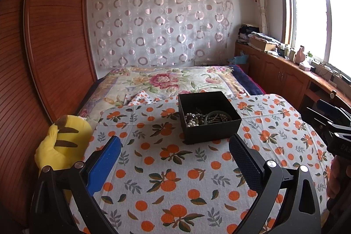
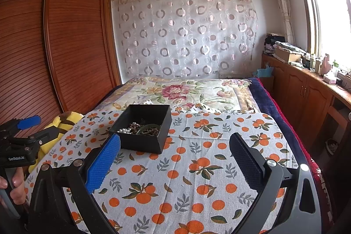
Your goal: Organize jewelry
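Blue-padded left claw (image 1: 175, 159) and right claw (image 2: 175, 159) both gape wide, empty, short of the black jewelry box (image 1: 208, 116).

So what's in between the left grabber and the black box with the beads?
Only bare orange-print cloth lies between the open left gripper and the black box; nothing sits on that stretch. The left wrist view shows it best.

A box (image 1: 209, 116) holding a heap of jewelry (image 1: 206, 118) sits on a cloth (image 1: 175, 168) spread over the near end of the bed (image 1: 166, 80), with a plush toy (image 1: 61, 142) at the cloth's left edge, a wardrobe (image 1: 50, 47) further left, a curtain (image 1: 160, 23) behind the bed and a cabinet (image 1: 285, 74) along the right wall.
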A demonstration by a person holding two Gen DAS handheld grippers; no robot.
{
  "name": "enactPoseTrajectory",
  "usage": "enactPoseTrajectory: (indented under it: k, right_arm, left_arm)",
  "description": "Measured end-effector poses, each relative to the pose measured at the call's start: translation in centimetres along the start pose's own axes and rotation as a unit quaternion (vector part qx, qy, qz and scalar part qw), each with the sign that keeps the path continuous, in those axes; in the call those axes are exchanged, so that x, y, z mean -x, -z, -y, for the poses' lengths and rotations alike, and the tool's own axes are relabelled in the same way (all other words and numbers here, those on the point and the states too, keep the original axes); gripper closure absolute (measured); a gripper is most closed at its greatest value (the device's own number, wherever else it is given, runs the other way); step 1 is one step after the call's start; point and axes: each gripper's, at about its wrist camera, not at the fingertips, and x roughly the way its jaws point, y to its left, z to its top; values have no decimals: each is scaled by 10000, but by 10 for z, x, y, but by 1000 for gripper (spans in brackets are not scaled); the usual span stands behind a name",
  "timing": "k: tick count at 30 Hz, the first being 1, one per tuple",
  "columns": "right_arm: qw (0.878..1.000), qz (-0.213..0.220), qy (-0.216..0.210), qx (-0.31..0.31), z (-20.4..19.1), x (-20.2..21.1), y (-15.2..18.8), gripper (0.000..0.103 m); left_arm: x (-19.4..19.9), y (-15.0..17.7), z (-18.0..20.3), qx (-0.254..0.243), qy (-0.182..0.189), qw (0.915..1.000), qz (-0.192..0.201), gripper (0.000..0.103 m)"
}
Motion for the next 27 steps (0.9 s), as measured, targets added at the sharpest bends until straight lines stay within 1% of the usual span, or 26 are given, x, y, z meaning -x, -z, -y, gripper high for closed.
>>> enactPoseTrajectory:
  k: [27]
  right_arm:
    - [10000,39,9,-13,3,2,-1,3]
  left_arm:
    - [0,2,0,4,-24,10000,8,8]
